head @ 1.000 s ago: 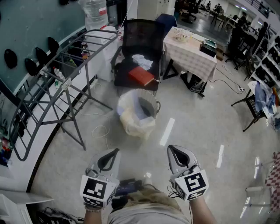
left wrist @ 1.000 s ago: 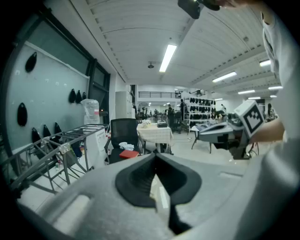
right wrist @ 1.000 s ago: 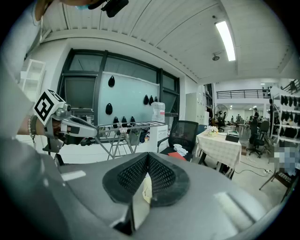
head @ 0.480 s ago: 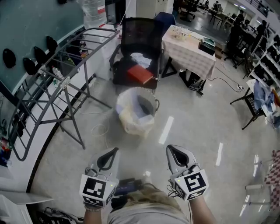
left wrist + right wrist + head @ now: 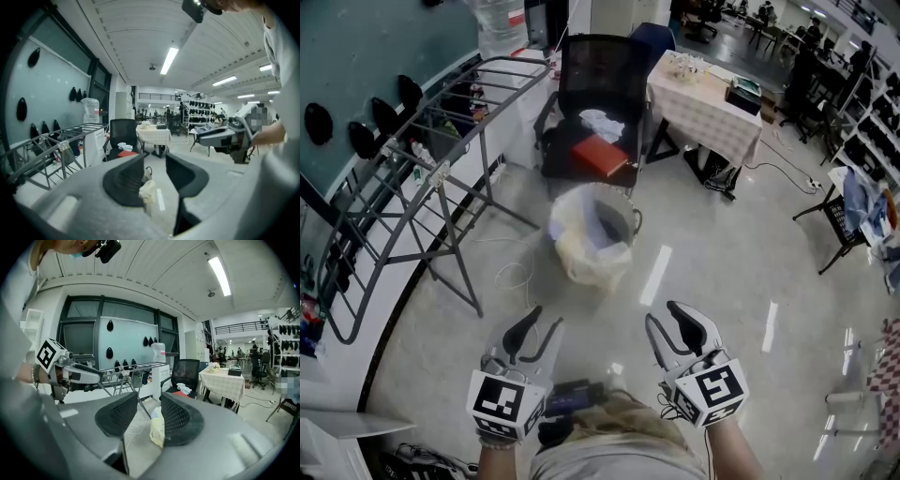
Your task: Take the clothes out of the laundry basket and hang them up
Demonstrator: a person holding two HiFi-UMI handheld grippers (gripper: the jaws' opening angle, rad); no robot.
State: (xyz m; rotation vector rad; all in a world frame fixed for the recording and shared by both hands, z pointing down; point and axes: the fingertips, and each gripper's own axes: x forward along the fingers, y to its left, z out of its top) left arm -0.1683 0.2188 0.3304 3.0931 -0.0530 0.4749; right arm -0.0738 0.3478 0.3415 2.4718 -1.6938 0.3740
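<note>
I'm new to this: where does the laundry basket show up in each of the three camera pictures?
Head view: laundry basket on the floor, just above centre.
Left gripper view: small, low centre.
Right gripper view: small, low centre.
Shared landmark: the black office chair behind it in all three.

The basket [image 5: 579, 265] is a round tub with a pale yellowish liner spilling over its rim, sitting upright just right of the rack [image 5: 440, 175]. Dark clothes [image 5: 610, 231] are bunched inside. The rack's a grey metal folding one, standing open.
</note>
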